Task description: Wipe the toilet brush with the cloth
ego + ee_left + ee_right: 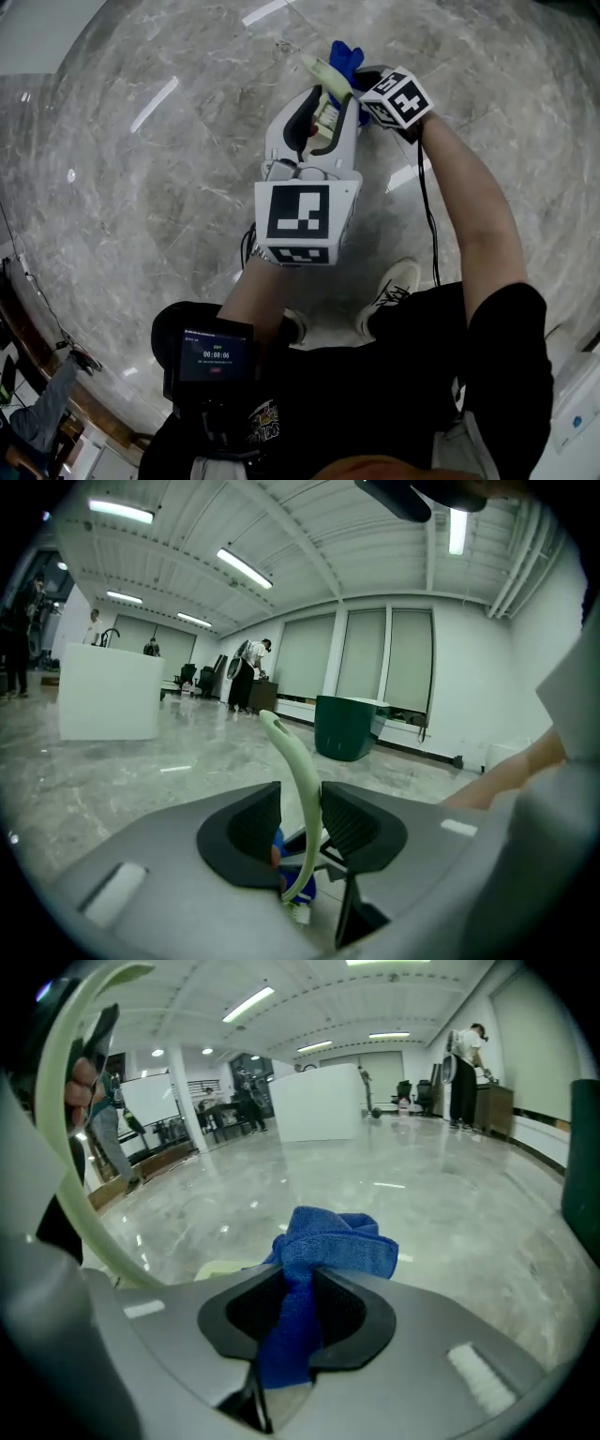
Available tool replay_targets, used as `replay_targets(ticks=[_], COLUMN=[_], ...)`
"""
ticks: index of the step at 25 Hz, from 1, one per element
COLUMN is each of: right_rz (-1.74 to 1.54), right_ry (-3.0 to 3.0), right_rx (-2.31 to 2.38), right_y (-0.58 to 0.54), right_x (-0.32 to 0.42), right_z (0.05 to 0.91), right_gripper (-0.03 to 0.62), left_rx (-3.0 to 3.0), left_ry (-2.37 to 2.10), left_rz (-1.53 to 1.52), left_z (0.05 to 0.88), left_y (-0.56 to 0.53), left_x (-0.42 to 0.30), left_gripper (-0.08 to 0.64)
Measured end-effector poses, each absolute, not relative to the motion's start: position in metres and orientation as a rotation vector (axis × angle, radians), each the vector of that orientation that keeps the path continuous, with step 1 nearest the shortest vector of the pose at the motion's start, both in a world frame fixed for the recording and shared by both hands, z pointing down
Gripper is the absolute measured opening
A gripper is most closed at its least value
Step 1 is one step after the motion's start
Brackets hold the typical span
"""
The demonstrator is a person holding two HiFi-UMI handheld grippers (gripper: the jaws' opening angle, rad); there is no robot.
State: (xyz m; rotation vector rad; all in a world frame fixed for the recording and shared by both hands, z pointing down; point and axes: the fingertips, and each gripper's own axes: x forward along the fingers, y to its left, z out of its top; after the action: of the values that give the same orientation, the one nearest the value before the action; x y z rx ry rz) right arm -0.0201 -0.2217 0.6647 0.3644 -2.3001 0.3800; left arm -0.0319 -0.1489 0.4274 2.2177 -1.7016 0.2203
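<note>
We've got left claw (300, 799) pinching toilet brush (298, 761) by pale green handle (323, 70), up off floor (141, 187), so it's braced for wiping. Right claw (302, 1277) clamped on blue cloth (328, 1241), bunched just beside handle, ready to rub.

My left tool (322, 101) sits mid-frame and points away from me, its marker cube (300, 220) facing up near my wrist. Past its far end, the pale green handle of the toilet brush (321, 70) sticks out toward the left. Just right of that handle, a blue cloth (345, 58) bunches up at the tip of my right tool (367, 82), which reaches in from the right on my outstretched arm. Cloth and handle are close together, but I cannot tell whether they touch. Under it all is the grey marble floor (141, 187), with my white shoe (389, 289) near me.
</note>
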Motion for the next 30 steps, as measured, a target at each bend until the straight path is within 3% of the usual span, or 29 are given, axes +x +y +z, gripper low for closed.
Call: replay_targets(ticks=[7,14,20,30], right_rz=[0.28,0.289,0.293,0.465], right_ry=[-2.199,-2.059,-2.005,-2.157], right_rx=[0.123,0.173,0.013,-0.212], right_y=[-0.208,-0.192,-0.108,-0.014], right_x=[-0.038,0.029,0.071,-0.014], right_z=[0.67,0.689,0.698,0.673], right_gripper=[0.094,0.094,0.094,0.092], left_rx=[2.226,2.225,2.26,2.265], left_ry=[-1.651,-1.632,-1.624,-1.604], left_rz=[0.221,0.209,0.226,0.247], left_z=[0.43,0.428,0.427,0.431], left_y=[-0.147,-0.147,-0.144,-0.144], left_x=[-0.03,-0.025,-0.025,-0.026], left_gripper=[0.098,0.087,0.089,0.095])
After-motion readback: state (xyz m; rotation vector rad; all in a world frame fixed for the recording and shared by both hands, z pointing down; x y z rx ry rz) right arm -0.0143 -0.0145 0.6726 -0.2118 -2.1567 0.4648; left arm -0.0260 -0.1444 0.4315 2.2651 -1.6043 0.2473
